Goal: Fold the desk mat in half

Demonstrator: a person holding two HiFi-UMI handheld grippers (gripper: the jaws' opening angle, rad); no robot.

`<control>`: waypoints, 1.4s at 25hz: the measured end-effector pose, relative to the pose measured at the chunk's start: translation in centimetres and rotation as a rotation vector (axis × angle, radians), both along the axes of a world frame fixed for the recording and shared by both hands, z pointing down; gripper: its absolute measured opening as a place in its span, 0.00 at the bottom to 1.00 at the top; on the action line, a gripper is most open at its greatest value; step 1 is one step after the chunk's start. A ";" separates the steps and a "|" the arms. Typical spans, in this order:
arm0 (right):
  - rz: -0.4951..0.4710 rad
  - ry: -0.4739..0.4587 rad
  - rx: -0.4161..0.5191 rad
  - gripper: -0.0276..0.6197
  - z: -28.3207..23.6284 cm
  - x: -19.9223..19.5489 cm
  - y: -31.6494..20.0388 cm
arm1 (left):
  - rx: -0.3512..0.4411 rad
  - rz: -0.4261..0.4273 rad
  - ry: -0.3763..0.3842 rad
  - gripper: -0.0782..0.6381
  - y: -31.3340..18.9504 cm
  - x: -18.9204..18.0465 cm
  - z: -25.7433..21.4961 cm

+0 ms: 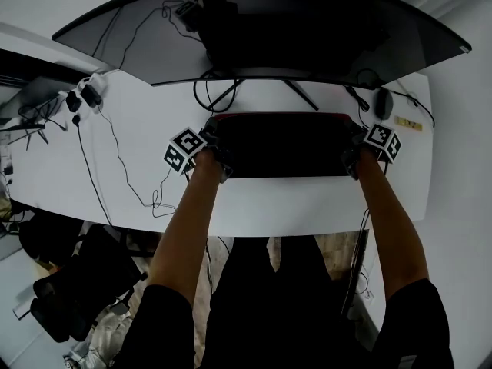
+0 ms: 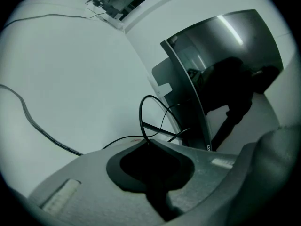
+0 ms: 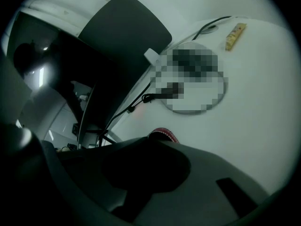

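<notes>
Desk mat (image 1: 284,148), centre frame, doubled; left gripper (image 2: 146,142) and right gripper (image 3: 162,134) clenched on its red-edged corners, left apparently; lower both evenly, aligning edges before release.

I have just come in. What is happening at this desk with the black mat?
A person holds a gripper in each hand and works on the black desk mat, which lies on the white desk in front of the curved monitor. The left gripper has its jaws shut on the mat's left end. The right gripper is shut on its right end, where a red edge shows. Whether the fold is finished, I cannot tell.
</notes>
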State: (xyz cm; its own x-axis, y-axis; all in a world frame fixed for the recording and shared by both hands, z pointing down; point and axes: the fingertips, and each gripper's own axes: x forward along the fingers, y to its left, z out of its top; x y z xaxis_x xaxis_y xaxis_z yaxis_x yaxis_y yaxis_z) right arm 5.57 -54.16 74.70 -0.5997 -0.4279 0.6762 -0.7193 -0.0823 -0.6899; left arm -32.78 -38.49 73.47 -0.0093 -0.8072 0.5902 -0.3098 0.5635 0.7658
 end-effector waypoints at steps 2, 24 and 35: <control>0.003 0.013 0.005 0.06 0.3 0.1 -0.3 | -0.001 -0.006 -0.004 0.15 -0.3 -0.3 0.2; 0.080 0.007 0.000 0.09 0.1 -0.5 -1.2 | 0.111 0.092 -0.151 0.14 1.0 -0.2 -4.0; -0.045 0.141 0.270 0.21 -5.6 3.7 -1.0 | 0.186 0.151 -0.301 0.14 5.6 2.5 -8.5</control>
State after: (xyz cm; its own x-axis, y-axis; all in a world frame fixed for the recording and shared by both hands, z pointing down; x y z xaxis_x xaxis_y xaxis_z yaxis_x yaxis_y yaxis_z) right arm 9.24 -55.21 69.13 -0.5304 -0.5790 0.6192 -0.8082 0.1247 -0.5756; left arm -30.26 -32.91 65.02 -0.0324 -0.9057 0.4226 -0.6055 0.3542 0.7127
